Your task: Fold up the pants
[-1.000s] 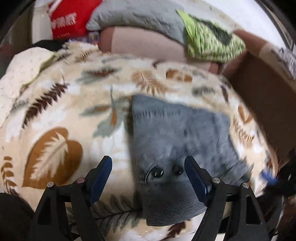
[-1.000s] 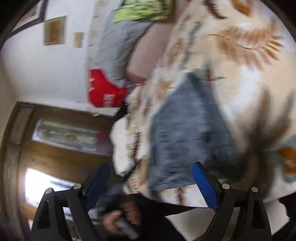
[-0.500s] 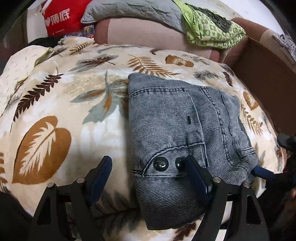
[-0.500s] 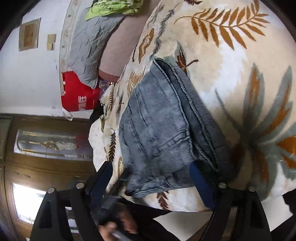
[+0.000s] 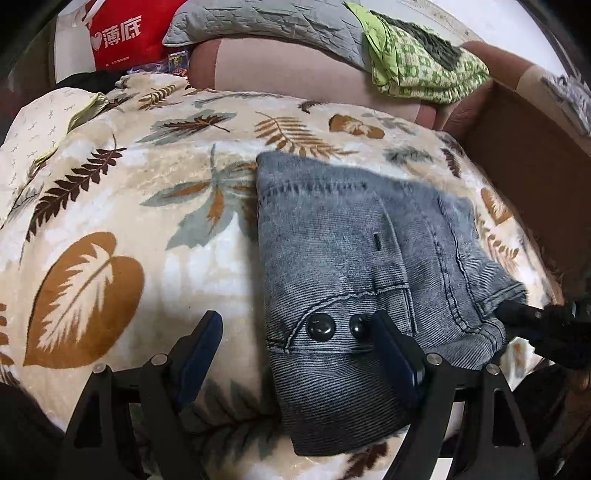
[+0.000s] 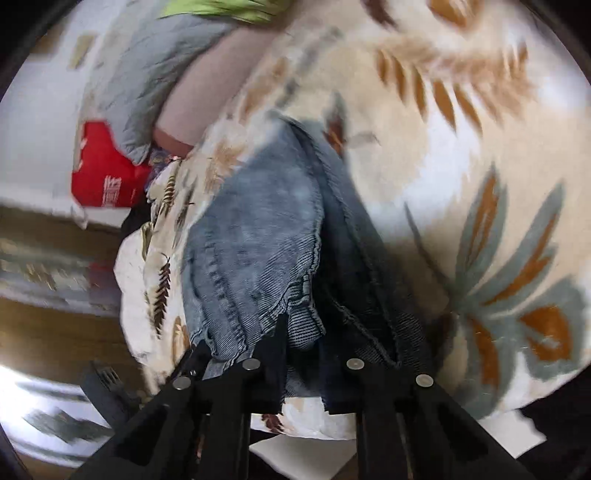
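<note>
Folded grey-blue denim pants [image 5: 354, 266] lie on a leaf-patterned blanket [image 5: 155, 206], with two black buttons near the front edge. My left gripper [image 5: 299, 347] is open, its right finger resting over the pants by the buttons and its left finger over the blanket. My right gripper [image 6: 301, 343] is shut on the pants' near edge [image 6: 266, 258], with denim bunched between its fingers. It also shows at the right edge of the left wrist view [image 5: 532, 321], at the pants' right corner.
A red bag [image 5: 125, 33], a grey quilted cushion [image 5: 266, 18] and a green patterned cloth [image 5: 421, 62] lie on the pink sofa back behind the blanket. A brown sofa arm [image 5: 528, 170] stands at the right. The blanket's front edge is near the grippers.
My right gripper has closed in on the pants' edge and shut on it. My left gripper has stayed open, moving slightly forward over the pants.
</note>
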A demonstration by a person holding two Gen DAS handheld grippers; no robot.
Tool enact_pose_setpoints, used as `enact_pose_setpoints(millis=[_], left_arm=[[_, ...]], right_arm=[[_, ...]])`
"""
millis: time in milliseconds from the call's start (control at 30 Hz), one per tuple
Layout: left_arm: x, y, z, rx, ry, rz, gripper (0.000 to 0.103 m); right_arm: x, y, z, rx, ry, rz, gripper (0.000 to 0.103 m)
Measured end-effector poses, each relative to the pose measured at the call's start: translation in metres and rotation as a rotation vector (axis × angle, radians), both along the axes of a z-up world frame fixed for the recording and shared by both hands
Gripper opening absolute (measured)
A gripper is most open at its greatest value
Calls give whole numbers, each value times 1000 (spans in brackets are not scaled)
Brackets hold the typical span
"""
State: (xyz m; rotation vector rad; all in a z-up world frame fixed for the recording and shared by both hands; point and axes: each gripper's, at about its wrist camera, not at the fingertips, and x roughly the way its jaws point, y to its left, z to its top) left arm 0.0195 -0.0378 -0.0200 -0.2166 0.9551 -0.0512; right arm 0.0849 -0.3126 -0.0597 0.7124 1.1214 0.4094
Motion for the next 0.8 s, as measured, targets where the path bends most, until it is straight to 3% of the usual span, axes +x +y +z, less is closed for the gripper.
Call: enact_pose_setpoints(millis=[100,200,267,300,333,500,633,700,767,800], left_arm=[[-8,1,27,-12,-78,17,82],[-8,-13,32,30,-104,-7,83],[3,-31,7,124,-2,-66,83],[4,-37,-7,182,28,-71,83],[1,-37,-11,192,-10,-60,86],[3,-33,-9,189,-12,-71,86],[2,-33,-10,182,-16,-75,86],[2,-32,-11,172,-14,-74,86],[2,-32,-12,173,-18,-77,87],[2,-32,-12,174,-19,-79,87]], right_arm=[[-17,3,29,-114,-110,13,14],[-19,3,1,-190,-60,16,14],[-15,0,-26,-148,-9,13,16],[-15,-2,-25,-121,-19,1,18],[-14,-5,-23,-99,-13,4,21],[-12,-26,5,-170,-18,18,26],[1,-38,45,-158,-102,-16,31],[22,-22,63,-98,-135,34,40],[50,-2,69,-20,-153,108,56],[64,14,68,11,-155,140,58]])
